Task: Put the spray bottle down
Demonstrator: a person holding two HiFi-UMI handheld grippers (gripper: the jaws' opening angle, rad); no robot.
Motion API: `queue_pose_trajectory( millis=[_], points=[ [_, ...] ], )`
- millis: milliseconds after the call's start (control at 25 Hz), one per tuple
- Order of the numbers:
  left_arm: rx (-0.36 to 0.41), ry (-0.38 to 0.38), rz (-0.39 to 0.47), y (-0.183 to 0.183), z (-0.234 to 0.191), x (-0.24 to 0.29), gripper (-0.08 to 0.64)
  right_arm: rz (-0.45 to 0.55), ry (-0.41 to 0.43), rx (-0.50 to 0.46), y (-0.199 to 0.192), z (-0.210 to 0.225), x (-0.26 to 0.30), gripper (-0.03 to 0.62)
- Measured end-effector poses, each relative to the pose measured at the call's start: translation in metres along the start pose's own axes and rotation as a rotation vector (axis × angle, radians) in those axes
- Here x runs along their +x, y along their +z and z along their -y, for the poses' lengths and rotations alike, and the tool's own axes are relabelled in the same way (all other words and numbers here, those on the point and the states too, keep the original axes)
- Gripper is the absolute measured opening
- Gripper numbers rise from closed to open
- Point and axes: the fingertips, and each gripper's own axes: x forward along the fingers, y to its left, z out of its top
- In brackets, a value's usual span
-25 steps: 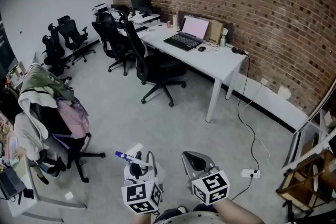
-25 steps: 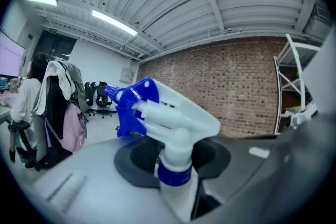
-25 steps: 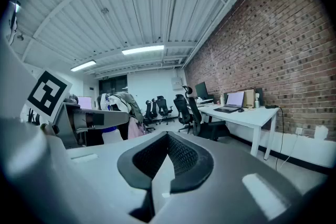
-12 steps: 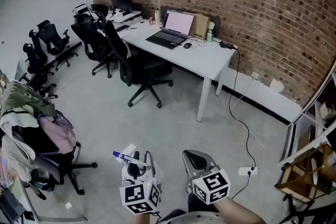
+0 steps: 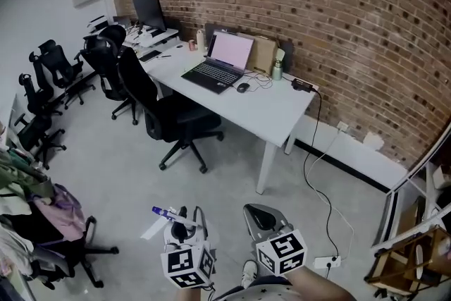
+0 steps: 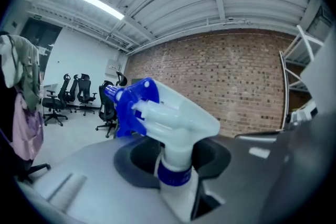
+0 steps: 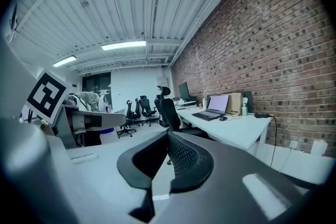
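A white spray bottle (image 5: 177, 220) with a blue trigger and nozzle stands upright in my left gripper (image 5: 184, 228), low in the head view over the grey floor. In the left gripper view the jaws of the left gripper (image 6: 173, 162) are closed on the neck of the spray bottle (image 6: 173, 118), whose nozzle points left. Beside it on the right, my right gripper (image 5: 263, 217) is held at the same height. Seen from the right gripper view, the right gripper (image 7: 168, 147) has its dark pads together and nothing between them.
Ahead stands a white desk (image 5: 282, 113) against the brick wall, with a laptop (image 5: 220, 60), a mouse and a small bottle on it. A black office chair (image 5: 169, 120) stands at its left. A cable and power strip (image 5: 325, 263) lie on the floor at right, beside a shelf (image 5: 416, 236).
Both grippers have been carried forward across the room together. The desk and chair have come nearer and lower in the head view. The grip on the bottle is unchanged.
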Motion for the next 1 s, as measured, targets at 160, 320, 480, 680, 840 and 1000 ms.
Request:
queue_pose_trajectory(
  millis=[160,320,480,680,840,1000],
  points=[
    [0.002,-0.042,0.013,0.015,0.030,0.074,0.135,0.006,-0.029,-0.018,0.019,0.062,0.035,0.000],
    [0.024,-0.112,-0.008,0.020,0.064,0.142,0.136,0.011,-0.092,-0.007,0.028,0.120,0.059,0.000],
    [0.036,-0.203,-0.036,0.022,0.108,0.199,0.136,0.012,-0.187,0.012,0.034,0.182,0.063,0.000],
    [0.059,-0.300,-0.076,0.015,0.158,0.256,0.137,-0.002,-0.306,0.054,0.028,0.253,0.059,0.000],
    [0.069,-0.352,-0.099,0.012,0.184,0.311,0.135,-0.016,-0.375,0.085,0.025,0.306,0.074,0.000],
    [0.073,-0.408,-0.096,0.020,0.204,0.371,0.137,-0.020,-0.405,0.090,0.035,0.351,0.108,0.000]
  ],
)
